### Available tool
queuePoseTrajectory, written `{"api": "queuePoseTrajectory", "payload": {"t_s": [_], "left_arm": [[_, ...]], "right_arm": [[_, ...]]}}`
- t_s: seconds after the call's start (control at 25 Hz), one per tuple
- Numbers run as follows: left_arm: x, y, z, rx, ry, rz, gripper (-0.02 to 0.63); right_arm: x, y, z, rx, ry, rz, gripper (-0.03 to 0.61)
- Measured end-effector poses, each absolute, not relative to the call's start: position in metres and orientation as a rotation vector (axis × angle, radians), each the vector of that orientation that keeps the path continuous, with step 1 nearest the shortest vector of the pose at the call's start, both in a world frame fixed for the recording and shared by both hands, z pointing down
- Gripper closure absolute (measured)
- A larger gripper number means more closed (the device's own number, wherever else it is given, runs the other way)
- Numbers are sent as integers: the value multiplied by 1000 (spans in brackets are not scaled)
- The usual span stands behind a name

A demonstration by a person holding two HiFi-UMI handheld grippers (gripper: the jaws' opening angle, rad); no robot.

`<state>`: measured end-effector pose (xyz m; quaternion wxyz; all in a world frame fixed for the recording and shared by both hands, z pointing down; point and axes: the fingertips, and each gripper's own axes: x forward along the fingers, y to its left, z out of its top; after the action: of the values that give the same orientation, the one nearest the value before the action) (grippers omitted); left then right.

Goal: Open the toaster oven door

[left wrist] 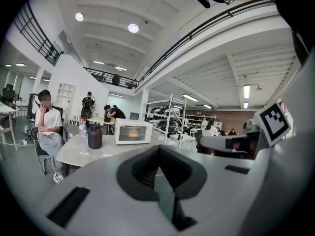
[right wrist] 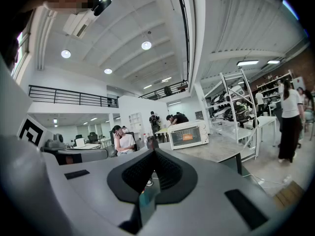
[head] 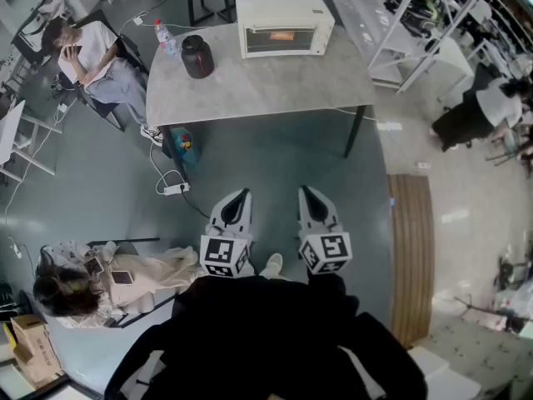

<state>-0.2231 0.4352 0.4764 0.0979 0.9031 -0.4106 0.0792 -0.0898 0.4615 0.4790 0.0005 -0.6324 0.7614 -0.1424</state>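
Though far off, one toaster oven (head: 285, 23)

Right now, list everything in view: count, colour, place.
toaster oven: one, white, far edge of the table, door shut
table: one, grey top, ahead of the person
jug: one, dark, left part of the table
bottle: one, clear with red cap, behind the jug
seated person: one, light clothes, left of the table
shelving rack: one, white, right of the table
power strip: one, white, on the floor near the table's left leg
left gripper: one, white, jaws together, empty, short of the table
right gripper: one, white, jaws together, empty, beside the left one
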Motion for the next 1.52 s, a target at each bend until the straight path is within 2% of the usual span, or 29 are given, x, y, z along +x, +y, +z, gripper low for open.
{"api": "queuePoseTrajectory", "payload": {"t_s": [0.52,0.84,1.08,1.52], "left_arm": [[-192,449,483,2677,-1310,298,611],[-182,423,495,2692,-1309,305,611],[-160,358,513,2663,-1246,257,611],[-110,184,481,2706,-1166,212,611]], "right_arm": [[-49,466,478,-1940,2410,-418,575],[-50,434,490,-1906,2455,-377,575],[-35,372,497,-1919,2468,-351,575],[6,204,467,-1982,2444,-331,575]]}}
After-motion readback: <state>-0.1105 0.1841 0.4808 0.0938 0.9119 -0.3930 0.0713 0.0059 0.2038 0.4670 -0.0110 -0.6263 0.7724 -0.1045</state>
